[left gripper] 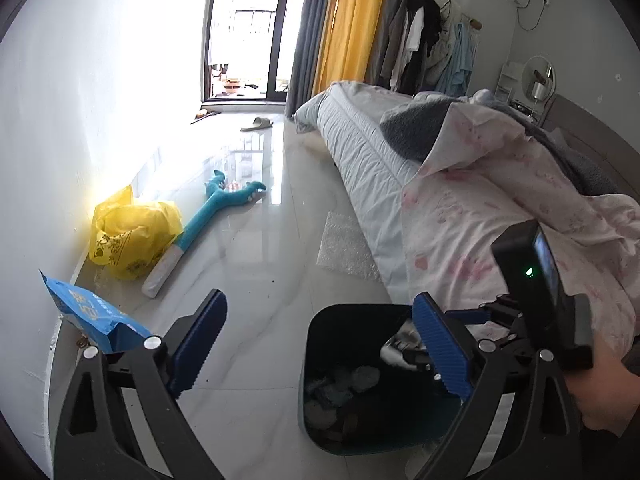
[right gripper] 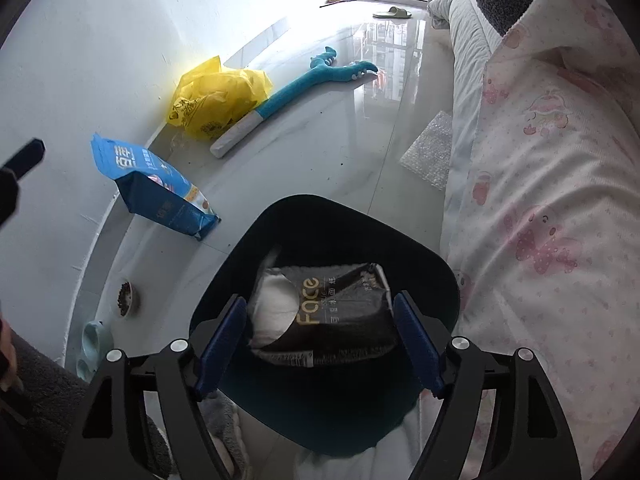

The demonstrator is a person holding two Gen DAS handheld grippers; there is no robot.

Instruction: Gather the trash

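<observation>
A dark bin [right gripper: 340, 220] stands on the floor beside the bed; it also shows in the left wrist view [left gripper: 344, 320] with crumpled trash inside. My right gripper [right gripper: 320, 340] is open above the bin, and a black "Face" tissue pack [right gripper: 332, 312] lies between its blue fingers, with small gaps on both sides. My left gripper [left gripper: 320, 344] is open and empty over the floor, left of the bin. The right gripper's body shows in the left wrist view [left gripper: 536, 296].
A blue pet food bag [right gripper: 152, 184], a yellow plastic bag [right gripper: 216, 100] and a teal plush toy [right gripper: 304, 80] lie along the white wall. Bubble wrap [right gripper: 428, 156] lies by the bed [right gripper: 540, 160]. Pet bowls [right gripper: 128, 300] sit near the wall.
</observation>
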